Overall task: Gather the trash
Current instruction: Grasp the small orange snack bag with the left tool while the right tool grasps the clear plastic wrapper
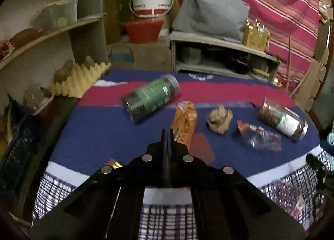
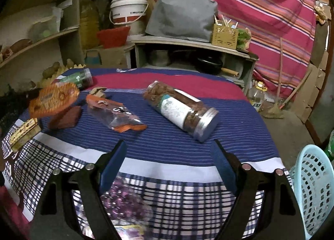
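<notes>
My left gripper [image 1: 167,133] is shut on an orange snack wrapper [image 1: 185,121] and holds it above the blue striped cloth; the wrapper also shows lifted at the left of the right wrist view [image 2: 53,98]. My right gripper [image 2: 169,146] is open and empty above the table's near edge. A crumpled brown paper ball [image 1: 219,118], a clear wrapper with orange ends [image 1: 258,136] [image 2: 115,115] and a dark red card [image 1: 201,149] [image 2: 65,117] lie on the cloth. A purple shiny wrapper [image 2: 123,200] lies below my right fingers.
Two clear jars lie on their sides: a green-labelled one [image 1: 151,97] and a white-labelled one [image 1: 282,119] [image 2: 181,110]. A light blue basket [image 2: 315,189] stands at the right. A gold packet [image 2: 24,133] lies at the left edge. Shelves and a low cupboard [image 1: 225,56] stand behind.
</notes>
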A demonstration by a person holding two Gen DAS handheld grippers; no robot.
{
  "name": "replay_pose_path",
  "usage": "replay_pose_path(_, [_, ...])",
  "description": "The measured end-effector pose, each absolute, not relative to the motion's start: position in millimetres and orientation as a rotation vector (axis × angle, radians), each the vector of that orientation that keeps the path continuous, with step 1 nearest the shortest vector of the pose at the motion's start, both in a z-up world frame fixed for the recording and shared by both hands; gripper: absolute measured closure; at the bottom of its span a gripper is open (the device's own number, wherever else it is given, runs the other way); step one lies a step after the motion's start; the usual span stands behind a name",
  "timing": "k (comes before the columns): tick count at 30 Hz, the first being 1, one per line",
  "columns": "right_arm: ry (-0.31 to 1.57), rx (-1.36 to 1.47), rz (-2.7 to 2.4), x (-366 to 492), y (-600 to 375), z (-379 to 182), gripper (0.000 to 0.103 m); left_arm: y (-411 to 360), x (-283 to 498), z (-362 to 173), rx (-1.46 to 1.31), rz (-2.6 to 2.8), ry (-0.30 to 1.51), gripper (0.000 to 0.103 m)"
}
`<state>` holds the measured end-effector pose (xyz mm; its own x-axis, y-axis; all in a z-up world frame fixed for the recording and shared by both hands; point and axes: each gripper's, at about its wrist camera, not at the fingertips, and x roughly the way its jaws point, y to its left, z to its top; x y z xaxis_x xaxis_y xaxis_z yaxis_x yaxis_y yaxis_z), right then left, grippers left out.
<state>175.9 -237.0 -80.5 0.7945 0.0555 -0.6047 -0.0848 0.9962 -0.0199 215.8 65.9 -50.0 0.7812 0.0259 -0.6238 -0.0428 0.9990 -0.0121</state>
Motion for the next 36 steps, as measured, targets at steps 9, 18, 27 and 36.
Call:
replay_pose_path(9, [0.663,-0.129,0.113,207,-198,-82,0.022,80,227,-47,-0.056,0.048,0.666,0.103])
replay_pose_path(18, [0.709,-0.180,0.144,239,-177,-94,0.024,81,236,-54,-0.073,0.026,0.694,0.103])
replay_pose_path(27, [0.751,-0.174,0.202,243,-178,-105,0.080,73,235,-56,-0.056,0.019,0.692,0.103])
replay_pose_path(36, [0.715,-0.174,0.223,228,-188,-92,0.086,67,227,-47,-0.047,0.008,0.666,0.103])
